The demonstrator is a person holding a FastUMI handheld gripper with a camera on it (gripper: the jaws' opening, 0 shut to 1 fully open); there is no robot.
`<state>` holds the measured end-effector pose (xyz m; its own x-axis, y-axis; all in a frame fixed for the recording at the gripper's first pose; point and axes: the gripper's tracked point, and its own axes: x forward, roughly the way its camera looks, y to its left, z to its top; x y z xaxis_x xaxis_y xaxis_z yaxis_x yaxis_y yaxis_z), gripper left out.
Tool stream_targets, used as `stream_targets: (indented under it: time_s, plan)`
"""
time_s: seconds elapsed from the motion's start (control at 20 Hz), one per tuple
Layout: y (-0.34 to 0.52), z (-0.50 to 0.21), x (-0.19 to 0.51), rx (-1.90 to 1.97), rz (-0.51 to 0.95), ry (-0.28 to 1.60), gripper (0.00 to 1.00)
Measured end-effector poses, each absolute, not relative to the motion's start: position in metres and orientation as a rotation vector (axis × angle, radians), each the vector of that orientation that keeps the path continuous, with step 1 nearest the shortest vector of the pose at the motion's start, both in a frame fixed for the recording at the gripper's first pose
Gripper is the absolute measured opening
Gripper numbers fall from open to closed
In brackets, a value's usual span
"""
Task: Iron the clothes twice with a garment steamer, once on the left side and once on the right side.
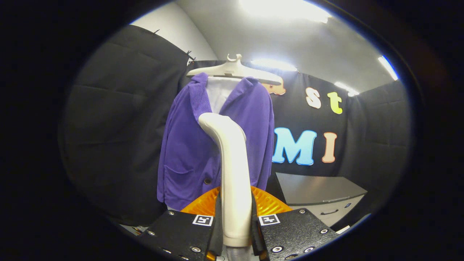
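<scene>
A: What do we log for the gripper (235,224)?
B: Fingers clamped on the steamer (232,170) handle, one each side; it rises upright between them.
A: And the jacket (214,145)?
B: Purple, on a pale hanger (235,70), just beyond the steamer head. We note a grey cabinet (319,195) far right.

A recording booth, not a home — quilted black cloth walls (119,119) hang on every side under a plain white ceiling with bright strip lights (282,9), and a low grey drawer cabinet (319,197) stands in the corner.
</scene>
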<state>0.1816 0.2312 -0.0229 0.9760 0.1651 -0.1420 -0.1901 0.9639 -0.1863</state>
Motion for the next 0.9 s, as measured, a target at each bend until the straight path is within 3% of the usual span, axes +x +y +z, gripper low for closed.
stream_targets:
  time_s: [0.45, 0.9]
  plan:
    - [0.309, 0.053, 0.235, -0.225, 0.192, -0.042, 0.32]
    - [0.349, 0.061, 0.276, -0.245, 0.177, -0.061, 0.32]
